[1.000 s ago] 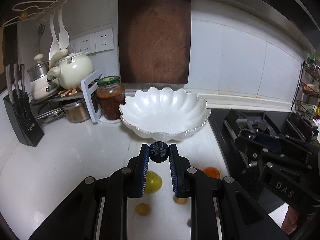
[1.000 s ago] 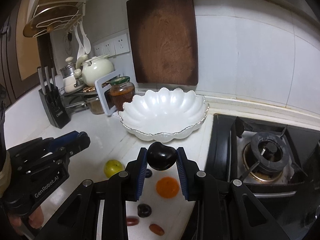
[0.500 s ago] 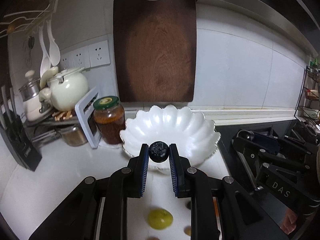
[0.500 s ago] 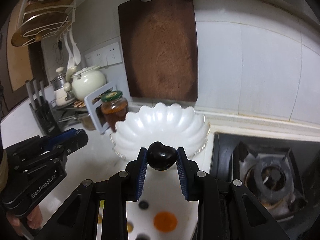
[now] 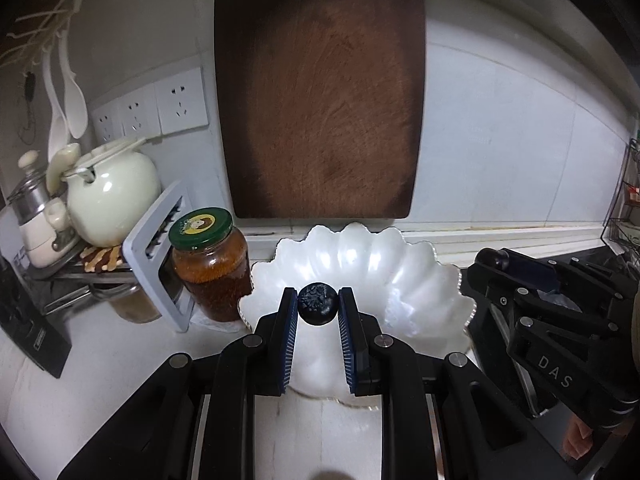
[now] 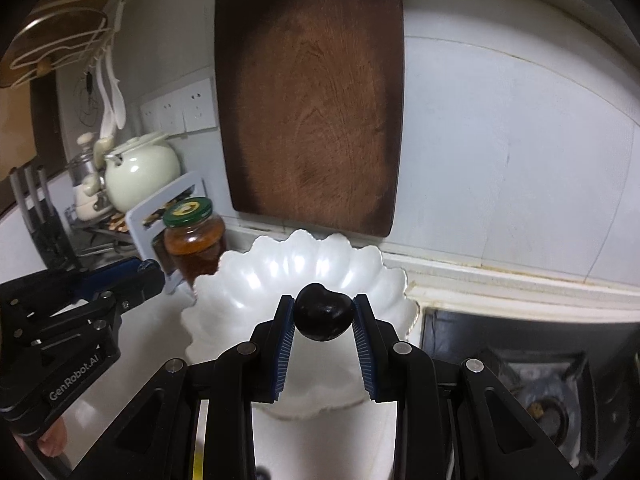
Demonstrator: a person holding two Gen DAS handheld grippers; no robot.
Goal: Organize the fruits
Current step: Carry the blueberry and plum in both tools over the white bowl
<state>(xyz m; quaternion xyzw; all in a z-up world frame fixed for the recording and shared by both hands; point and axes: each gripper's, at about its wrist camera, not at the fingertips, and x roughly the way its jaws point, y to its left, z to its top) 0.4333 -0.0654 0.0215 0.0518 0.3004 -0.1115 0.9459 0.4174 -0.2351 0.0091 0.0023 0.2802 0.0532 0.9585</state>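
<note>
A white scalloped bowl [image 5: 420,276] [image 6: 256,280] stands on the white counter below a hanging cutting board, with nothing in it. My left gripper [image 5: 318,305] is shut on a small dark wrinkled fruit [image 5: 318,304], held over the bowl's near side. My right gripper [image 6: 323,312] is shut on a glossy dark heart-shaped fruit [image 6: 323,312], also above the bowl. In the left wrist view the right gripper [image 5: 490,258] shows at the right beside the bowl. In the right wrist view the left gripper [image 6: 150,270] shows at the left.
A jar with a green lid [image 5: 210,264] stands just left of the bowl, next to a grey rack [image 5: 154,256] and a cream teapot [image 5: 112,196]. A knife block [image 6: 48,228] sits further left. A gas stove [image 6: 532,372] lies right of the bowl. The brown cutting board [image 5: 320,92] hangs on the wall.
Both grippers have moved forward and a little up, from above the loose fruits on the counter to above the bowl, each keeping its fruit. The loose fruits have dropped out of view.
</note>
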